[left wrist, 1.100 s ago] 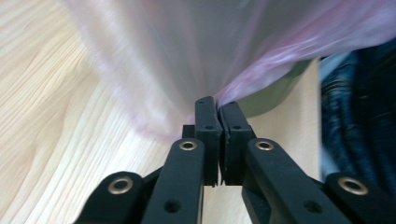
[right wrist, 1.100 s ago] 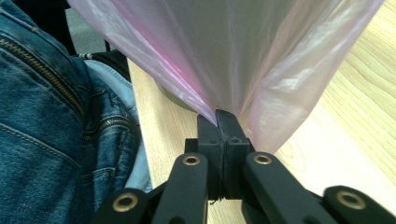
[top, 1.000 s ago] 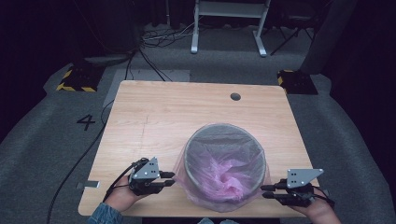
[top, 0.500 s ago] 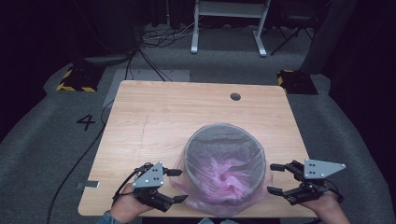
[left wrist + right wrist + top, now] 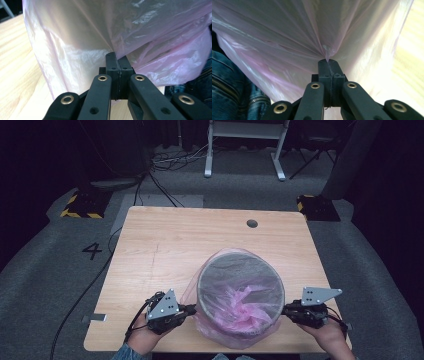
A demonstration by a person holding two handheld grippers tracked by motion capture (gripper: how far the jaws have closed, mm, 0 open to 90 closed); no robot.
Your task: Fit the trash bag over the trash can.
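A round grey bin (image 5: pixel 235 256) lined with a thin pink plastic bag (image 5: pixel 242 307) stands near the front edge of the wooden table (image 5: pixel 165 245). The bag's film hangs over the rim and down the outside. My left gripper (image 5: pixel 190 310) presses against the bin's left side. Its jaws have just closed, and in the left gripper view the left gripper (image 5: pixel 118 58) pinches a fold of pink bag (image 5: pixel 75 45). On the bin's right side my right gripper (image 5: pixel 285 309) has also just closed. There the right gripper (image 5: pixel 328 62) nips the pink bag (image 5: pixel 287 32), with creases fanning out from its tips.
A round cable hole (image 5: pixel 252 223) sits in the far part of the tabletop. A person's jeans (image 5: pixel 234 82) lie close behind the bin at the front edge. Cables trail off the table's left side to the floor, and a white frame (image 5: pixel 245 145) stands beyond.
Half a second ago both grippers stood open beside the bin. Both have since moved in against the bag and shut on its film, left and right of the bin.
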